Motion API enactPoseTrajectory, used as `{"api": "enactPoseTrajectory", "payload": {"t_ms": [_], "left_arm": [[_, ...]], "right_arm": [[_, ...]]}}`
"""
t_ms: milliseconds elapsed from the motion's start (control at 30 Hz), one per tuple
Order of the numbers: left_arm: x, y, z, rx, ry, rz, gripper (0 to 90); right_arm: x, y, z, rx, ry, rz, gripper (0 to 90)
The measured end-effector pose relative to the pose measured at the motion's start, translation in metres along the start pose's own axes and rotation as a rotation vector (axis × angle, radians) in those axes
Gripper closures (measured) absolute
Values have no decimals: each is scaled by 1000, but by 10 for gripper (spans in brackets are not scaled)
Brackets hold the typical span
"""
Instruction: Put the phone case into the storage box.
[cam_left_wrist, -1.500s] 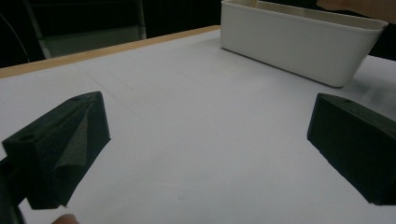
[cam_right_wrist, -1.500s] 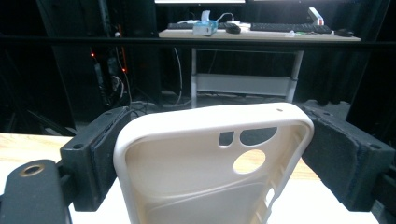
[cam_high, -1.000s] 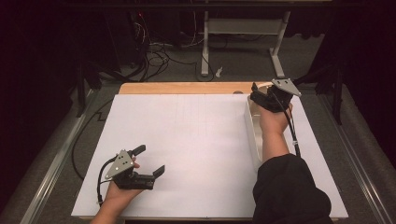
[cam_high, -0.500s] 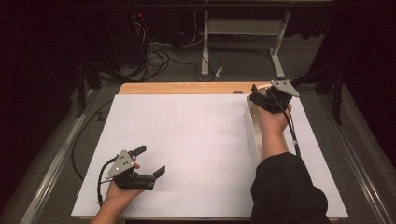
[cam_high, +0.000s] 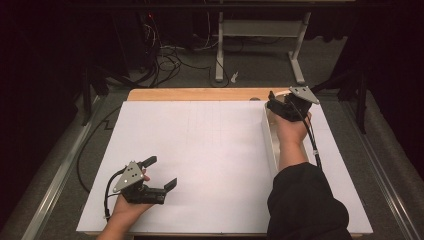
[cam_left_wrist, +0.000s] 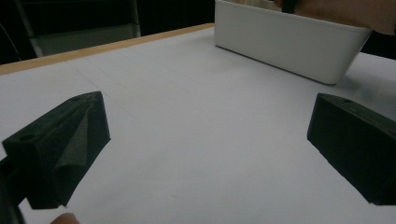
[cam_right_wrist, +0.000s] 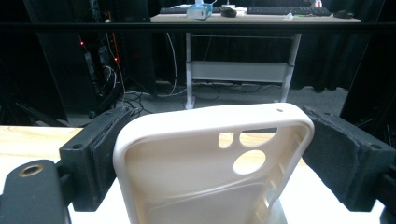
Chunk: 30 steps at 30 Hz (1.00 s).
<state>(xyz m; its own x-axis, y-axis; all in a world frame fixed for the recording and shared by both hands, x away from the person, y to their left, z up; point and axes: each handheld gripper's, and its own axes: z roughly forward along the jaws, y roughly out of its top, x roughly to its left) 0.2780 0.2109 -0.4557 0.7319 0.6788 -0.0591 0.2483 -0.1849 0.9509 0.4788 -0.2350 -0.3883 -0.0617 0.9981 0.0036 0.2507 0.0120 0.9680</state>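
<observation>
- The right gripper (cam_right_wrist: 215, 154) has its jaws pressed on the two sides of a cream phone case (cam_right_wrist: 210, 163), held above the white bin (cam_high: 272, 145) near the table's far right corner.
- The left gripper (cam_high: 159, 175) holds nothing, jaws spread wide, at the white surface's (cam_high: 210, 150) near left corner.

We are working at a desk (cam_high: 200, 94) whose wooden edge is showing at the far side. A white sheet (cam_high: 210, 165) is covering its top. A long white bin (cam_left_wrist: 289, 39) is sitting on the sheet toward the right.
</observation>
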Motion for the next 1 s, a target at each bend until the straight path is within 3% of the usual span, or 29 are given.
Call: {"api": "enactPoseTrajectory", "payload": {"t_ms": [233,1000], "left_arm": [[0,0,-1,-6,3,3,5],[-1,0,0,-5,-4,9,5]], "right_arm": [[0,-1,0,5,4,-4,124],[2,2,3,12,-51,30,119]]}}
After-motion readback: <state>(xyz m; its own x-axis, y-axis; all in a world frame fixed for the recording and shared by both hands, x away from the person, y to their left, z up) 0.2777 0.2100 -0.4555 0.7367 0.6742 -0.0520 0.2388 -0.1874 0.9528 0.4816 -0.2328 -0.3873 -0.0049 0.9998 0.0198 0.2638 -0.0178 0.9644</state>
